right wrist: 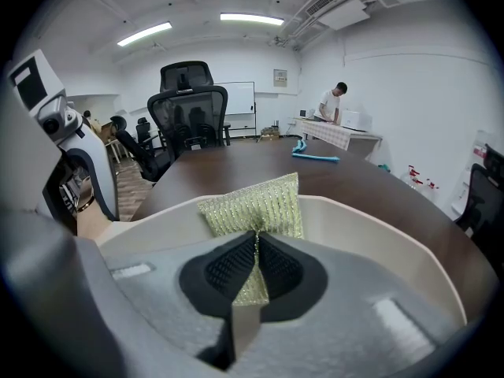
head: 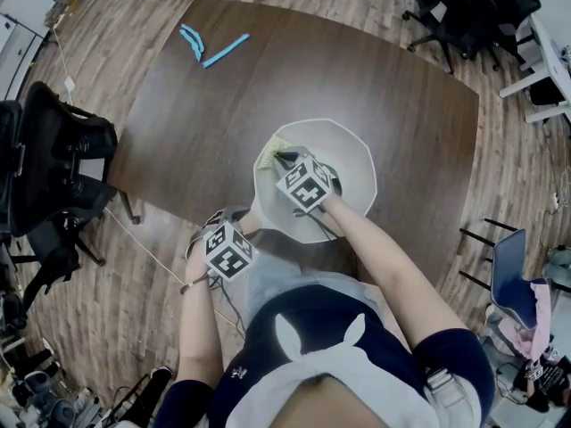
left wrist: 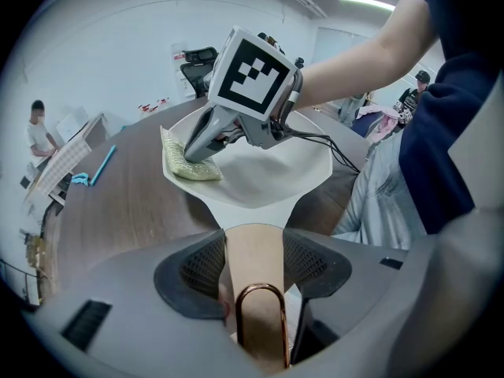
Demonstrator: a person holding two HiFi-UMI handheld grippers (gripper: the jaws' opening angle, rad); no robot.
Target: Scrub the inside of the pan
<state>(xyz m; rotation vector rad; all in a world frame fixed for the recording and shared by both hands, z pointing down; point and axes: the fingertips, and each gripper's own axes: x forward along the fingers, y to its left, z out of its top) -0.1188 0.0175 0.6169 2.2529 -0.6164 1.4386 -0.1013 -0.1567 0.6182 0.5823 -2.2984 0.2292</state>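
L gripper (left wrist: 253, 264) clamps handle (left wrist: 250, 244); R gripper (right wrist: 256, 262) pinches scourer (right wrist: 253, 205), seemingly against pan (right wrist: 378, 242) wall; keep it flat, overlap strokes.

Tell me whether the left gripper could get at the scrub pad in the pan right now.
Probably not: the left gripper is shut on the pan handle, and the right gripper has the scrub pad clamped.

A dark table (head: 357, 78) carries a white pan (head: 352, 163) and, far off, blue tools (head: 223, 51).
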